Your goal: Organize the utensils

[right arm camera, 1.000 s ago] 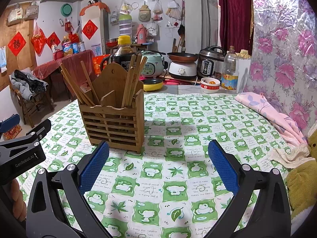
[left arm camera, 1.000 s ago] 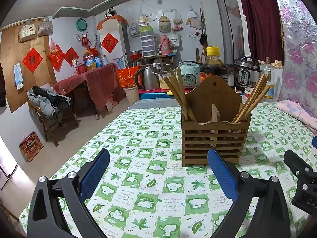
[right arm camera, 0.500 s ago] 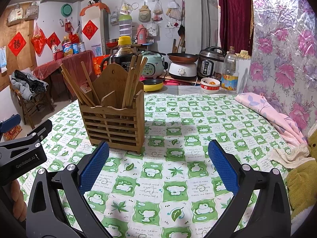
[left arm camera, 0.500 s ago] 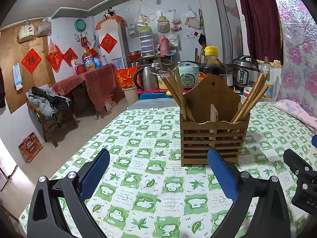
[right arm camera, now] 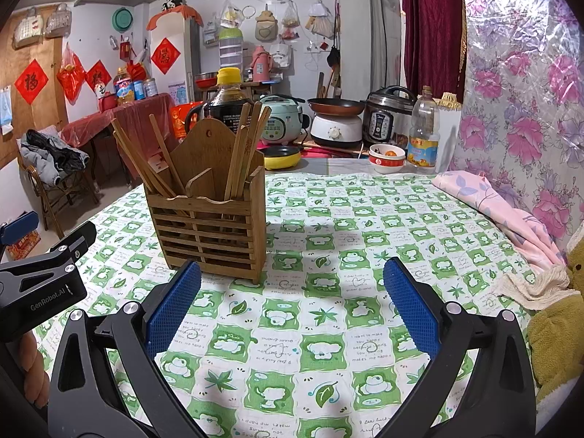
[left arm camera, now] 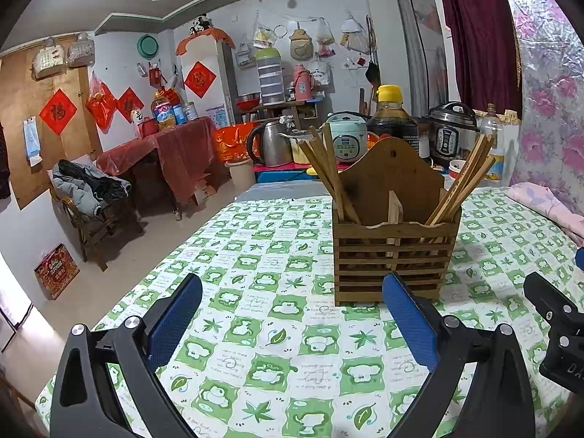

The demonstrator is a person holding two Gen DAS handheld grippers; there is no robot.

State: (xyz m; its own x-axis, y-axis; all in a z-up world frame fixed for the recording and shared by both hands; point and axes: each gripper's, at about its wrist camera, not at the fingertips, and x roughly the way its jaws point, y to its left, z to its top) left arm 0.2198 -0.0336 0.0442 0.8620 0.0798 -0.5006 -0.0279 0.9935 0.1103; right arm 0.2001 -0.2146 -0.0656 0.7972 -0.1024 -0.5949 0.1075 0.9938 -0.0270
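Left gripper (left arm camera: 292, 314): jaws spread wide, nothing between the blue pads; low over the tablecloth (left arm camera: 255, 328), aimed at the wooden holder's front left.

Right gripper (right arm camera: 292, 299): jaws likewise wide apart and empty; low over the cloth, the holder just ahead of its left pad.

Wooden holder (left arm camera: 394, 252): slatted bamboo box with a tall arched back board and a centre divider making two compartments. Stands upright on the table, touching neither gripper. Judged light and rigid; likely to slide or tip on the cloth if pushed high on the back board. Best taken across the slatted side walls, low down.

Chopsticks, left compartment (left arm camera: 328, 171): a bundle leaning outward to the left, upper ends well above the rim. Exact count cannot be told.

Chopsticks, right compartment (left arm camera: 463, 182): a bundle leaning outward to the right, upper ends splayed.

Handling, judged: the sticks are thin, stiff, light, smooth-sided and apt to roll or slip from flat pads. Grip on the exposed shaft above the rim, pads square across the stick, and draw along its own lean so the holder is not dragged.

No loose utensil shows on the cloth.
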